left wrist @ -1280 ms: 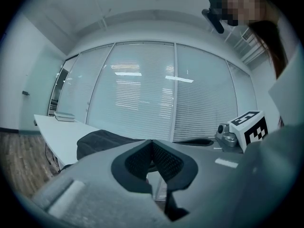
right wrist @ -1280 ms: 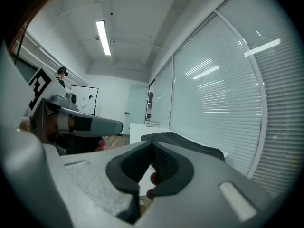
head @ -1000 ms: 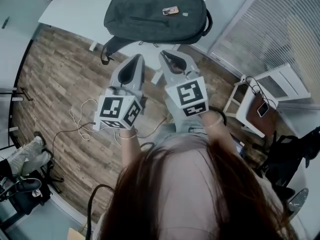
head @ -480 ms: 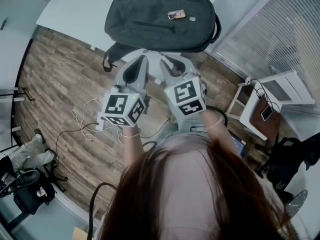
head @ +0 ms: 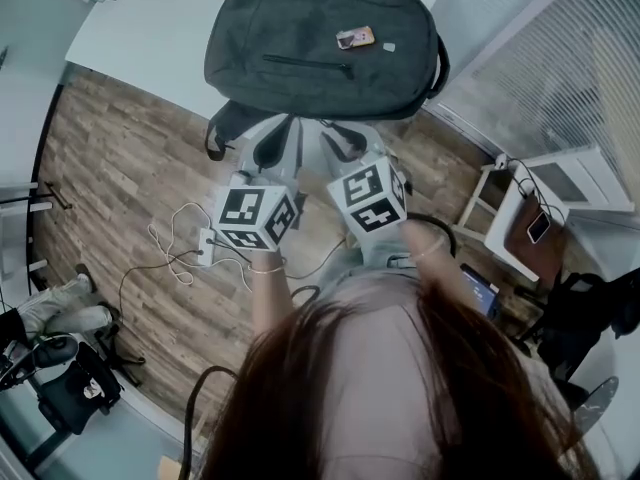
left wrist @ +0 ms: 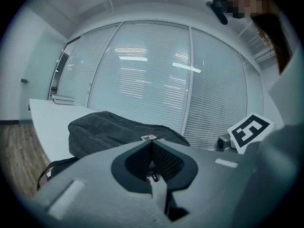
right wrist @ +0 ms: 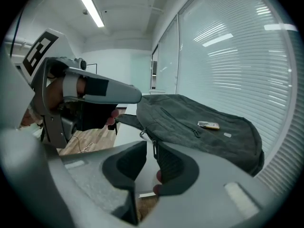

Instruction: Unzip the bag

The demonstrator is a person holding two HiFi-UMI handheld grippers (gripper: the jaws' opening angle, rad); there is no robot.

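Moved forward since a second ago: left gripper (head: 285,126) and right gripper (head: 330,131), tips now at the near edge of the backpack (head: 300,38), earlier well short of it over the floor.

No print legible anywhere. Small tan tag (head: 356,37) on the bag's top face, too small to read; pale little patch (head: 389,47) just beside it. Black-and-white square markers on each cube (head: 257,218), no letters.

Backpack dark grey, lying flat on white table (head: 150,28), one strap (head: 218,128) hanging over the table edge. Below, wood-pattern floor (head: 120,158) with loose cables (head: 170,253). Along the room's side, glass wall with closed blinds (left wrist: 142,80). Strip light (right wrist: 92,8) on the ceiling.

Left jaws pressed together, gripping nothing. Right jaws a little apart, white table showing through the gap. Zip pull (right wrist: 154,147) at the bag's near edge seen in that gap, close against the right-hand pad; contact impossible to tell.
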